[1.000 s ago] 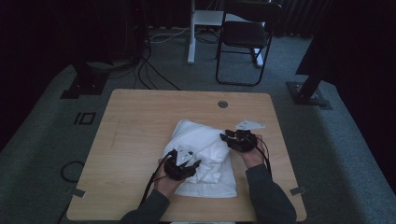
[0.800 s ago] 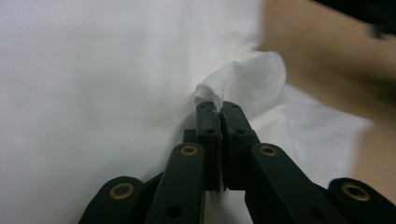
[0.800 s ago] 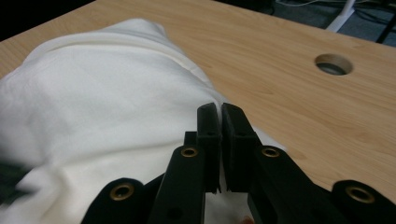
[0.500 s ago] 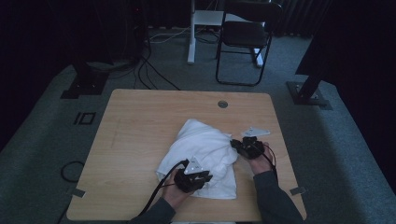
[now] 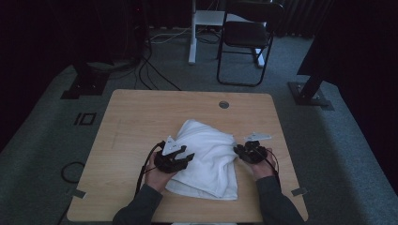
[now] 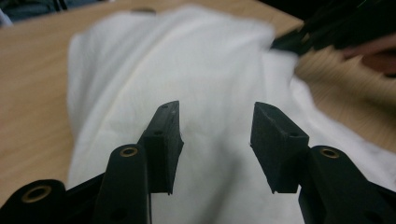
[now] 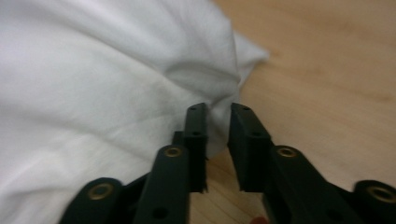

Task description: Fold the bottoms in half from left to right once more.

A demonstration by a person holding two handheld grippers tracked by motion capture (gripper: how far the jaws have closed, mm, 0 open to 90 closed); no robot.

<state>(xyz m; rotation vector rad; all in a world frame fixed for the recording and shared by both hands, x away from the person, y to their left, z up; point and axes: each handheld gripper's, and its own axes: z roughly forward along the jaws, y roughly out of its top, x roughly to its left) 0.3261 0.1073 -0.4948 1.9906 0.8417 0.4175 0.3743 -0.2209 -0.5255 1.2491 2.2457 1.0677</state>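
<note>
White towel (image 5: 206,157) lying crumpled on wooden table (image 5: 141,117), near front edge, between both grippers. Left gripper (image 6: 215,135) hovering over towel's left side, fingers (image 6: 163,135) spread wide, gripping nothing. Right gripper (image 7: 217,135) sitting at towel's right edge, fingers (image 7: 196,135) narrowly apart, pinching thin fold of cloth.

A light wooden table (image 5: 141,122) is seen from above, standing on grey carpet. A round grommet hole (image 5: 224,104) is set near its 12 o'clock edge. A white towel (image 5: 206,157), loosely folded, is spread on the tabletop from the centre towards 6 o'clock.
</note>
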